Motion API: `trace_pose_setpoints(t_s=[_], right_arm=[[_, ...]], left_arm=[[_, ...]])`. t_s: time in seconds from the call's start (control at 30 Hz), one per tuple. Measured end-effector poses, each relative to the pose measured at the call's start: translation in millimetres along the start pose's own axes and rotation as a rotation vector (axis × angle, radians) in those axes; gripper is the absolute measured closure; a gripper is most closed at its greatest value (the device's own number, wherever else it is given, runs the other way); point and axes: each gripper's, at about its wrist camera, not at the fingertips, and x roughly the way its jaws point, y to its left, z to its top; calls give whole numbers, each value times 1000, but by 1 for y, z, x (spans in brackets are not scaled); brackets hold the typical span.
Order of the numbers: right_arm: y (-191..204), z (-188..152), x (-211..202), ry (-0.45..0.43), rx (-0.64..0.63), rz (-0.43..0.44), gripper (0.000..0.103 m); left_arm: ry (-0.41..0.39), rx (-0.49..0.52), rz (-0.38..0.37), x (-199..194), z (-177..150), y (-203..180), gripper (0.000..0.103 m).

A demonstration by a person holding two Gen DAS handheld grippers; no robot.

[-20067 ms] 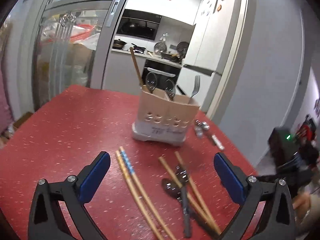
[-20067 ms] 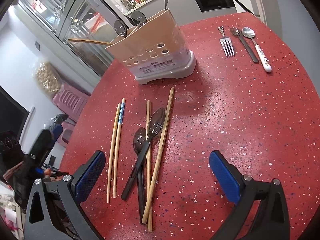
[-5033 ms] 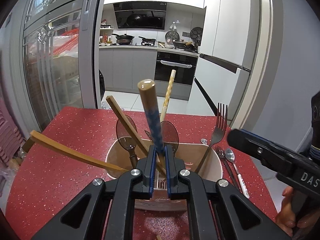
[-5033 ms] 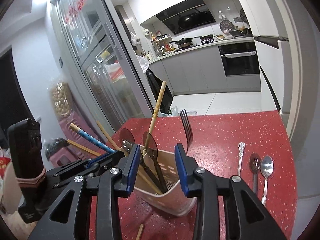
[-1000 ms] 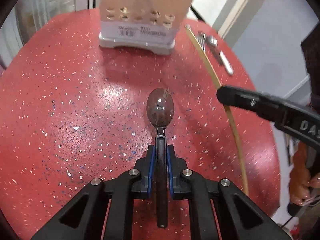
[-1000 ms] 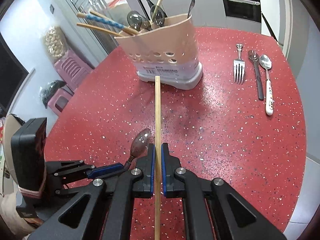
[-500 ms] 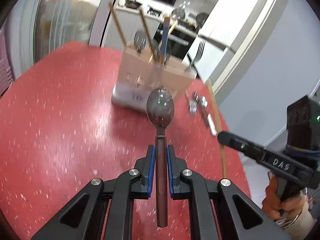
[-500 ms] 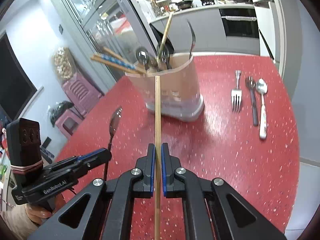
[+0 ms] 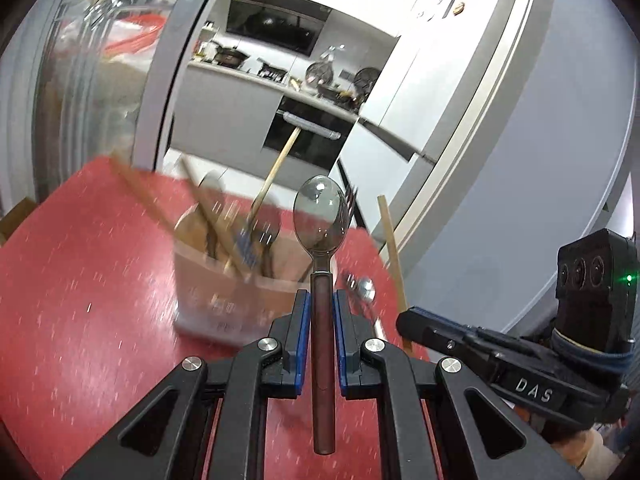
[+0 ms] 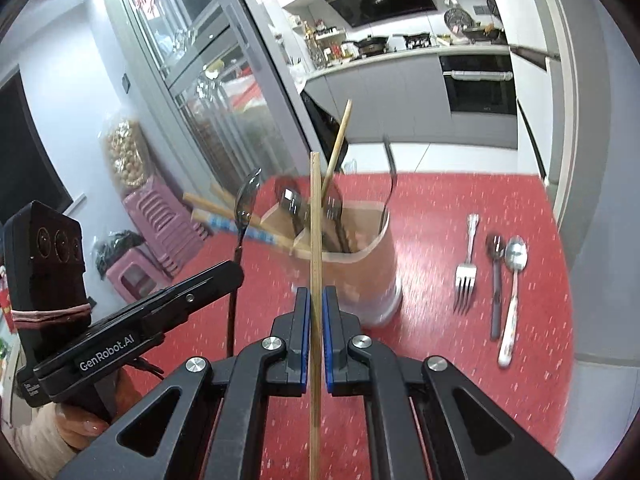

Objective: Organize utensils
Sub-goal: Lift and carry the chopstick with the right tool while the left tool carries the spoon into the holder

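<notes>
Above the red speckled tabletop [image 10: 480, 200], both hands carried utensils toward the beige holder [image 10: 360, 264]. The left gripper [image 9: 321, 312] had its fingers clenched on the brown handle of a spoon [image 9: 320, 216], bowl up and forward. The right gripper [image 10: 315, 308] was clamped on a single wooden chopstick [image 10: 315, 216], which stood nearly upright between the blue pads. The holder already bristled with chopsticks, dark spoons and a fork.

Judging by this, the step in hand was the carry to the holder. The next move would call for tipping each utensil downward over the open rim and letting go only once its end was inside, picking a gap among the handles already crowding it.

On the right of the tabletop lay a fork [image 10: 466, 264], a dark spoon [image 10: 495, 280] and a white-handled spoon [image 10: 512, 296] side by side, well apart from the holder and not yet stowed. Beyond stood a kitchen with a built-in oven [image 10: 478, 80], grey cabinets and a glass sliding door [image 10: 192, 80]; pink stools [image 10: 156, 232] were stacked at far left.
</notes>
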Motion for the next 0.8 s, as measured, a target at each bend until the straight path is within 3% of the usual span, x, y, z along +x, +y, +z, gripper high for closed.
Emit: trace_pose_setpoints(t_s=[0.3,0.57,0.8], right_arm=[[-18,59,11,-104,38,5,97],[-23,104,39,-226,37,-22,97],[-18,116,67,-314,-15,-76,97]], left_arm=[[-114,33,31,30,51,-5,67],[-179,45,105,61,65,5,67],[-221,63,154,81,67,13,67]])
